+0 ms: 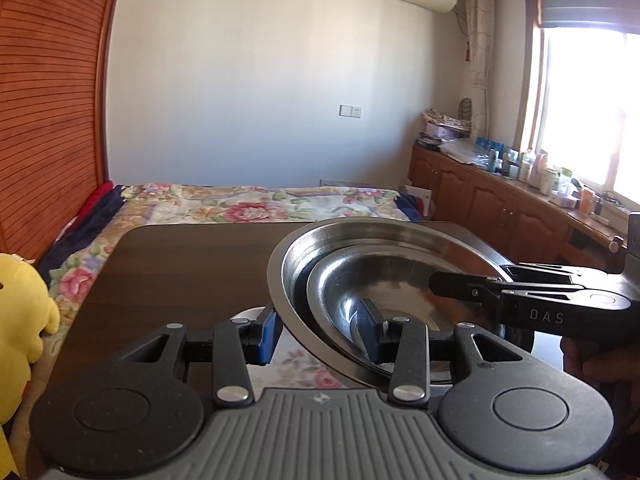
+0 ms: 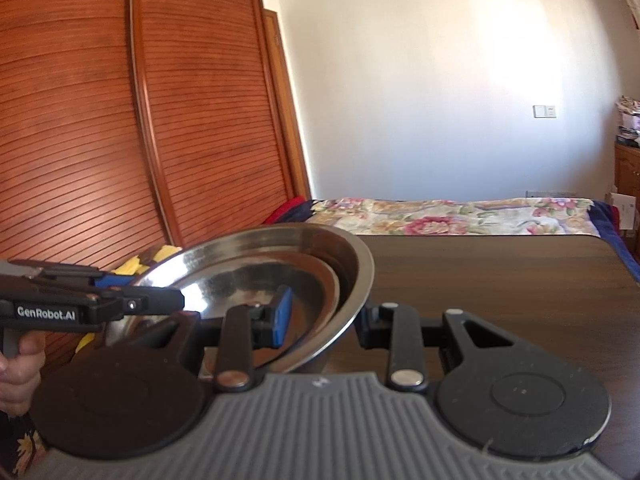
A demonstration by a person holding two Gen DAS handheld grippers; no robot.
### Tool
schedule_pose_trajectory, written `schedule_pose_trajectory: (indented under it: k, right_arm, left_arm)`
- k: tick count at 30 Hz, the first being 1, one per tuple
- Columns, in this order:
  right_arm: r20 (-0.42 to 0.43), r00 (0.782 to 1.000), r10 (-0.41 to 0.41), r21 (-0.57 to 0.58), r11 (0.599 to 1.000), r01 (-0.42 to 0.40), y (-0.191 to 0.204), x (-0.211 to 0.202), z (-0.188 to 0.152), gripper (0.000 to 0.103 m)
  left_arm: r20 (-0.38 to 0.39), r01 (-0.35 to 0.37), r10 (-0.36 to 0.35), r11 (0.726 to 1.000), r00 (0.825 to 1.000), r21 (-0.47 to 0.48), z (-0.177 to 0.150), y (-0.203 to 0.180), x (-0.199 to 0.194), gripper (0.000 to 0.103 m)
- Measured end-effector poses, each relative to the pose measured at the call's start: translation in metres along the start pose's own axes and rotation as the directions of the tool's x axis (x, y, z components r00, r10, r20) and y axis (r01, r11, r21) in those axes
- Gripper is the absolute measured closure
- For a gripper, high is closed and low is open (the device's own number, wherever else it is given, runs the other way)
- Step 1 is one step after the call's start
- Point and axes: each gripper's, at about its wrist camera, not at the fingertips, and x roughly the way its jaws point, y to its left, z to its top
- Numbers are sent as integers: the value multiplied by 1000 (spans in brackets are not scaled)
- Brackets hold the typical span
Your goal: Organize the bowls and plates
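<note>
Carrying step in hand: nested stack of two steel vessels, a smaller steel bowl (image 1: 384,292) seated inside a larger steel bowl (image 1: 320,240), held tilted above the dark desk (image 1: 180,264).

- Left hand-held gripper (image 1: 324,332): narrowly parted, clamped on the larger bowl's rim at 6 o'clock of its own view.
- Right hand-held gripper (image 2: 324,320): likewise clamped on the opposite rim, at 6 o'clock of its own view.

Next move, judged: level the stack, lower it to bare desk, both sides released together lest the inner bowl slide.
</note>
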Motion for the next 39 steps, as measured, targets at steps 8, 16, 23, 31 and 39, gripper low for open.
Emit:
schedule_pose_trajectory:
  k: [8,16,23,31,39]
  right_arm:
    - [-38,999,16,-42,999,-17,13,8,-2,68]
    - [-67,998,23,-48,999,-26,20,15,-7,68]
    - [-79,997,24,-53,998,-29,25,23,-11,68]
    - [-89,996,14,-62,998,-19,27,30,-12,68]
    - [-109,994,16,-56,998,-22,27,34,-17,69]
  left_arm:
    - [-15,-28,28,999,999,-21,-5,10,-3,61]
    - [-50,-43,41,999,998,-32,-15,15,-3,61]
    - [-54,-60,58,997,997,-41,-18,19,-1,61]
    - [-58,-70,67,997,996,-42,-20,15,2,61]
    - [-68,-83,79,995,995,-49,-24,15,6,61]
